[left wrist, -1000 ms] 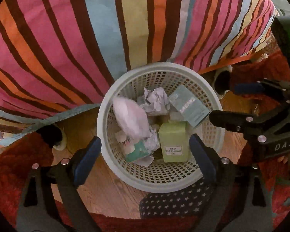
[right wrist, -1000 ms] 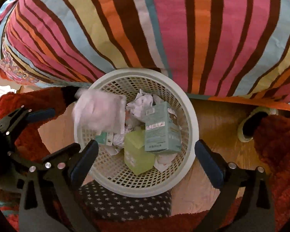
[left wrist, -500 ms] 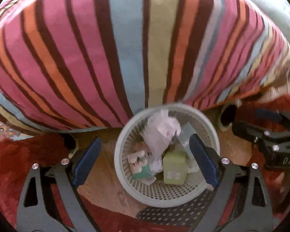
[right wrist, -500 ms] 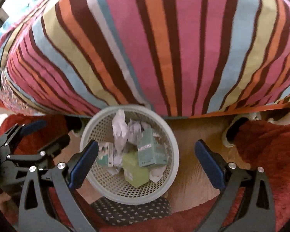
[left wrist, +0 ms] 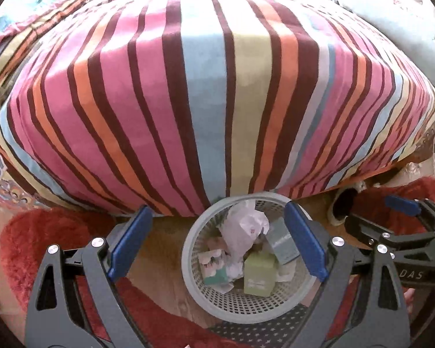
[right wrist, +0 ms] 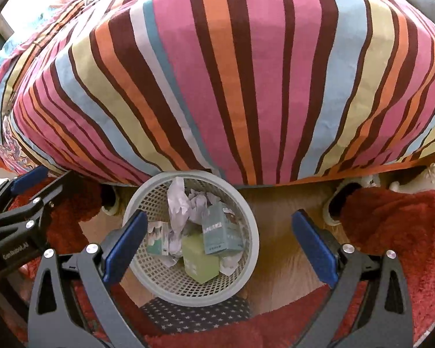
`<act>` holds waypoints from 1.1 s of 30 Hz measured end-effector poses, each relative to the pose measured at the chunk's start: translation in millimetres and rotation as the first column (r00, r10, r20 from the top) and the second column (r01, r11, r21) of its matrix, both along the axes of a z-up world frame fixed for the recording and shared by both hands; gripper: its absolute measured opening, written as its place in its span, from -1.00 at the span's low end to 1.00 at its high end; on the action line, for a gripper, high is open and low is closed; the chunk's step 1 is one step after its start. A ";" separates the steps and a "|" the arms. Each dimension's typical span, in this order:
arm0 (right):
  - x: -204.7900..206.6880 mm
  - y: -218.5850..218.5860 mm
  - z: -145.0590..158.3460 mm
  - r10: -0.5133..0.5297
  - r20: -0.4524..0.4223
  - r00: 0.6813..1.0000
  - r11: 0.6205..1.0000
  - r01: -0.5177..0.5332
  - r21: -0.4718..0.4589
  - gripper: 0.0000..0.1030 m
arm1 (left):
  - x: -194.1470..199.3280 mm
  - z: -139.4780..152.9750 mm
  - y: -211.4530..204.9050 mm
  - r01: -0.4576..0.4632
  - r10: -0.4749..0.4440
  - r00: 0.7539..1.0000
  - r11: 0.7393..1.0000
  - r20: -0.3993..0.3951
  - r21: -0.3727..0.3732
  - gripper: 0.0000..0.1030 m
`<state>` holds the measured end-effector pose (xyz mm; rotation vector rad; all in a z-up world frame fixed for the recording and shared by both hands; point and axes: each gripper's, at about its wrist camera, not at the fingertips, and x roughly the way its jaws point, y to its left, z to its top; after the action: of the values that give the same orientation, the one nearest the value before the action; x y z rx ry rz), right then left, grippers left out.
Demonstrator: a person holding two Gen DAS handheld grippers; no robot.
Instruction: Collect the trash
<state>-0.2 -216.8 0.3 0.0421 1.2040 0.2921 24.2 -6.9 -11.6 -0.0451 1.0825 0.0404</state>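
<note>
A pale grey mesh basket [left wrist: 188, 264] [right wrist: 255, 240] stands on the floor against the bed. In it lie a crumpled pale wrapper [left wrist: 242, 226] [right wrist: 178, 203], a green box [left wrist: 258, 275] [right wrist: 200, 255], a grey-blue box [left wrist: 284, 245] [right wrist: 221, 232] and a small teal-and-white packet [left wrist: 214, 269] [right wrist: 156, 239]. My left gripper [left wrist: 217, 210] [right wrist: 49, 179] hangs well above the basket, open, with nothing between its blue pads. My right gripper [right wrist: 219, 216] [left wrist: 371, 214] is beside it at a similar height, also open and holding nothing.
A striped bedspread [left wrist: 206, 101] [right wrist: 246, 87] fills the upper half of both views. Red shaggy rugs [left wrist: 43, 246] [right wrist: 391, 226] flank a strip of wooden floor [right wrist: 275, 240]. Slippers [left wrist: 342, 208] [right wrist: 333, 206] sit under the bed edge. A dark star-patterned cloth [right wrist: 194, 316] lies below the basket.
Both grippers have risen away from the basket, so it looks smaller and more of the bed shows. The pale wrapper, in mid-fall a second ago, now rests on the other trash.
</note>
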 end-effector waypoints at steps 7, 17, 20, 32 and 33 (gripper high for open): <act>-1.5 -4.2 8.1 -0.012 0.012 1.000 1.000 0.012 -0.003 0.85 | -3.7 16.4 -7.8 0.033 -0.033 0.999 0.999 0.030 -0.022 0.74; -3.6 -5.9 16.9 -0.007 0.040 0.999 1.000 0.008 -0.018 0.85 | -7.9 27.6 -9.4 0.030 -0.029 0.998 0.999 0.058 -0.028 0.74; -3.9 -5.9 16.9 -0.005 0.040 0.999 1.000 0.006 -0.019 0.85 | -8.9 28.5 -9.8 0.030 -0.028 0.998 0.999 0.055 -0.027 0.74; -7.9 -7.7 19.5 -0.004 0.057 0.998 1.000 0.005 -0.022 0.85 | -13.1 29.2 -14.3 0.033 -0.031 0.998 0.999 0.059 -0.024 0.74; -8.2 -7.4 19.8 -0.004 0.058 0.998 1.000 0.005 -0.022 0.85 | -13.4 28.8 -14.7 0.033 -0.031 0.998 0.999 0.057 -0.027 0.74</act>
<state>-8.5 -224.2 20.1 0.0165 1.1490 0.2742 10.8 -21.5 17.2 -0.0541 1.0274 -0.0047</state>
